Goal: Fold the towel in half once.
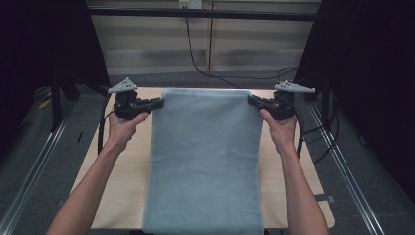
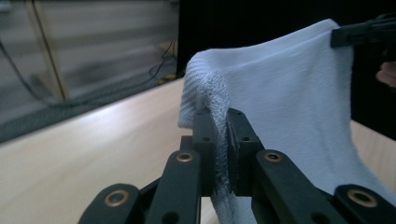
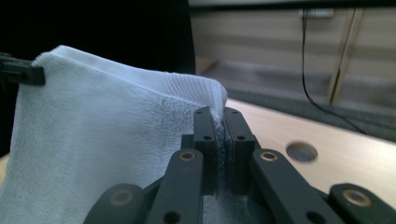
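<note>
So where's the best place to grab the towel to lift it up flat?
At its two far corners, one from each side, which is how it is held now. The left hand-held gripper pinches the towel at its left corner and the right hand-held gripper pinches the right one. With both corners held, the top edge stays stretched straight and the rest hangs down smooth to the table.

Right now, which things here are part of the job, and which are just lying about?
In use:
- towel, held up by its far corners
- left gripper, shut on one corner
- right gripper, shut on the other
- table beneath

Lying about:
- black cable behind the table
</note>
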{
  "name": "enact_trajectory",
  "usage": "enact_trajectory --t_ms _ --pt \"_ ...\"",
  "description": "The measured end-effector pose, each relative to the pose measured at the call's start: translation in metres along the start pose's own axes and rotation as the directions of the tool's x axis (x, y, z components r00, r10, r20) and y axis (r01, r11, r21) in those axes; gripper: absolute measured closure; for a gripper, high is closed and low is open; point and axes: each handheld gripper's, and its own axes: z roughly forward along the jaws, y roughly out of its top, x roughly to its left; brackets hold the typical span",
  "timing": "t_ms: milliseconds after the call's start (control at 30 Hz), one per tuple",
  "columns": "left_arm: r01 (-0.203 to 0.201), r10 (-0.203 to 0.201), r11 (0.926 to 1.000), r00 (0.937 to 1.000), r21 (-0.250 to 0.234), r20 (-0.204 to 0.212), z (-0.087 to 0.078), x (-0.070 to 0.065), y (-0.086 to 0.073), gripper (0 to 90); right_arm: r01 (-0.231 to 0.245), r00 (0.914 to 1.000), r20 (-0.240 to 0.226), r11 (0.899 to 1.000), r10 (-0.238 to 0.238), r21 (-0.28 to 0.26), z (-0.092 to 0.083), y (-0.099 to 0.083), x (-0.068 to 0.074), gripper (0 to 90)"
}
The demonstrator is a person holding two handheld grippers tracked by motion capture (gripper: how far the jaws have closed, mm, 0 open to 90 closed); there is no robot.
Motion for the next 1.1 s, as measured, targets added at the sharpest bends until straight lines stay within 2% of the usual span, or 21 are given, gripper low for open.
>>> enact_trajectory --t_ms 67,133,300,367,400,500,533,567,600,633,700,733,767,833,867,933,967,1000,1033,1067,1100 --pt "-0.020 0.020 0.9996 0.9997 -0.018 0.011 -0.006 -0.009 0.004 84.1 0.014 0.9997 -0.019 1.000 -0.015 -0.021 -0.007 0.006 0.007 86.0" --pt "-0.027 0.027 0.9996 0.9993 -0.007 0.026 -0.011 -0.014 0.000 83.2 0.027 0.9992 -0.030 0.999 -0.028 -0.019 -0.015 0.005 0.012 86.1" --pt "-0.030 0.028 0.9994 0.9965 0.020 0.079 -0.029 -0.029 -0.036 83.9 0.062 0.9951 -0.079 0.998 -0.060 0.024 -0.042 -0.022 0.026 86.1" --pt "-0.020 0.016 0.9993 0.9938 0.031 0.110 -0.040 -0.038 -0.053 84.0 0.060 0.9934 -0.100 0.998 -0.057 0.030 -0.055 -0.036 0.033 86.2" --pt "-0.033 0.029 0.9989 0.9933 0.033 0.112 -0.045 -0.042 -0.060 84.0 0.064 0.9920 -0.112 0.997 -0.059 0.041 -0.063 -0.046 0.038 86.2" --pt "-0.034 0.027 0.9977 0.9909 0.058 0.132 -0.058 -0.050 -0.081 83.9 0.082 0.9879 -0.137 0.995 -0.072 0.063 -0.079 -0.069 0.050 86.2" --pt "-0.022 0.012 0.9971 0.9909 0.073 0.134 -0.062 -0.053 -0.092 83.9 0.074 0.9864 -0.151 0.995 -0.064 0.061 -0.084 -0.079 0.055 86.2" --pt "-0.018 0.005 0.9960 0.9899 0.088 0.141 -0.063 -0.054 -0.099 84.0 0.073 0.9840 -0.169 0.992 -0.055 0.102 -0.089 -0.101 0.066 86.2" --pt "-0.007 -0.010 0.9934 0.9900 0.114 0.140 -0.063 -0.055 -0.109 83.9 0.082 0.9832 -0.172 0.988 -0.059 0.127 -0.091 -0.111 0.071 86.2" --pt "-0.002 -0.017 0.9910 0.9901 0.134 0.139 -0.064 -0.057 -0.118 83.9 0.082 0.9832 -0.172 0.988 -0.059 0.127 -0.091 -0.111 0.071 86.2" --pt "0.034 -0.060 0.9852 0.9865 0.168 0.153 -0.067 -0.062 -0.135 84.0 0.064 0.9796 -0.199 0.982 -0.029 0.176 -0.096 -0.136 0.080 86.2" --pt "0.036 -0.065 0.9828 0.9853 0.181 0.158 -0.069 -0.066 -0.141 84.0 0.064 0.9796 -0.199 0.982 -0.029 0.176 -0.096 -0.136 0.080 86.2" --pt "0.031 -0.064 0.9805 0.9844 0.194 0.164 -0.072 -0.070 -0.146 83.8 0.062 0.9769 -0.213 0.975 -0.015 0.214 -0.099 -0.148 0.084 86.2" --pt "0.034 -0.072 0.9776 0.9813 0.208 0.179 -0.080 -0.078 -0.153 83.8 0.072 0.9752 -0.220 0.970 -0.019 0.234 -0.101 -0.152 0.086 86.1" --pt "0.033 -0.074 0.9744 0.9810 0.222 0.179 -0.084 -0.081 -0.157 83.9 0.068 0.9736 -0.228 0.962 -0.006 0.263 -0.104 -0.161 0.091 86.2" --pt "0.044 -0.096 0.9641 0.9775 0.262 0.188 -0.086 -0.089 -0.171 83.9 0.067 0.9721 -0.234 0.958 0.000 0.279 -0.105 -0.166 0.093 86.1" --pt "0.042 -0.098 0.9581 0.9777 0.283 0.185 -0.085 -0.093 -0.179 83.8 0.061 0.9756 -0.219 0.952 0.006 0.298 -0.105 -0.178 0.097 86.1" --pt "0.044 -0.108 0.9492 0.9757 0.312 0.190 -0.083 -0.095 -0.187 83.8 0.061 0.9756 -0.219 0.952 0.006 0.298 -0.105 -0.178 0.097 86.1" --pt "0.036 -0.102 0.9416 0.9781 0.335 0.182 -0.081 -0.096 -0.194 83.6 0.057 0.9744 -0.224 0.946 0.018 0.321 -0.105 -0.185 0.099 86.0" --pt "0.022 -0.084 0.9383 0.9826 0.345 0.166 -0.080 -0.097 -0.198 83.5 0.062 0.9745 -0.224 0.937 0.017 0.344 -0.103 -0.191 0.100 86.0" --pt "0.024 -0.090 0.9334 0.9818 0.358 0.167 -0.078 -0.098 -0.200 83.5 0.081 0.9744 -0.225 0.919 0.008 0.385 -0.099 -0.199 0.103 86.0"
